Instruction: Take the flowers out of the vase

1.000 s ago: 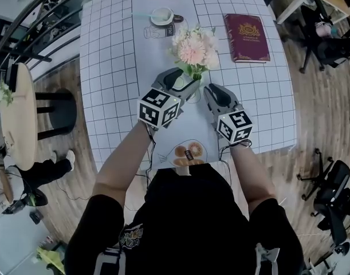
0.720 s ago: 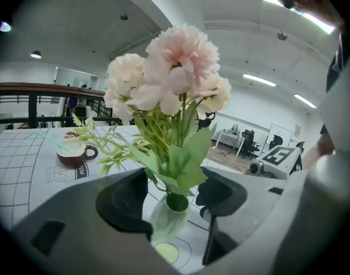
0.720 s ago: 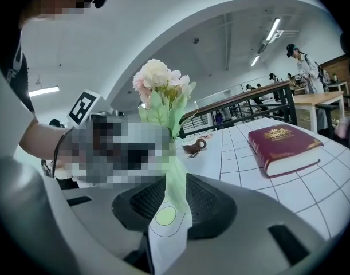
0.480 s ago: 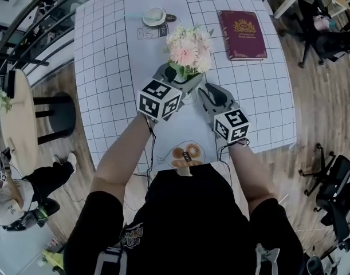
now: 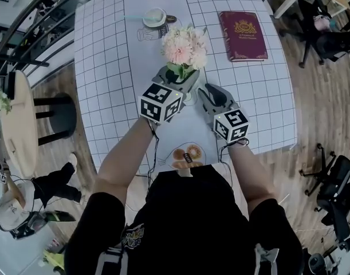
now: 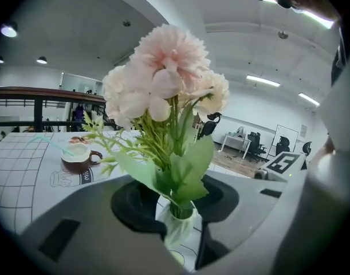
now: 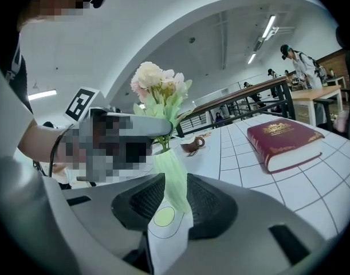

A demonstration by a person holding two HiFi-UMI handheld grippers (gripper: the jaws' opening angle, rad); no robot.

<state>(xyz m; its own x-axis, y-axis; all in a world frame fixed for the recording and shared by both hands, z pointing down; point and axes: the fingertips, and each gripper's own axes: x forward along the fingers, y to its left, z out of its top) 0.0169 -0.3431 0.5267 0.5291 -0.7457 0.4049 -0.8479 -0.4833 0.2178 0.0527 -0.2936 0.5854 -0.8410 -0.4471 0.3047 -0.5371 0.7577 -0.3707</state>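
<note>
A bunch of pale pink flowers [image 5: 184,44] [image 6: 163,79] [image 7: 157,79] stands in a small pale green vase [image 7: 172,176] [image 6: 177,231] on the white gridded table [image 5: 106,67]. My left gripper [image 5: 185,80] [image 6: 177,202] has just been closing, and its pads now press the green stems and leaves just above the vase's mouth. My right gripper [image 5: 194,95] [image 7: 175,202] widened a little and is shut on the vase's body, lower down. In the head view the grippers hide most of the vase.
A dark red book [image 5: 243,36] [image 7: 283,142] lies at the right. A cup on a saucer [image 5: 154,17] [image 6: 77,156] stands behind the flowers. A placemat printed with pastries [image 5: 186,153] lies at the near edge. A round side table [image 5: 17,119] stands at the left.
My left gripper has crept in toward the flowers and its jaws have narrowed onto the stems. The bunch leans slightly further left. The right gripper stays on the vase.
</note>
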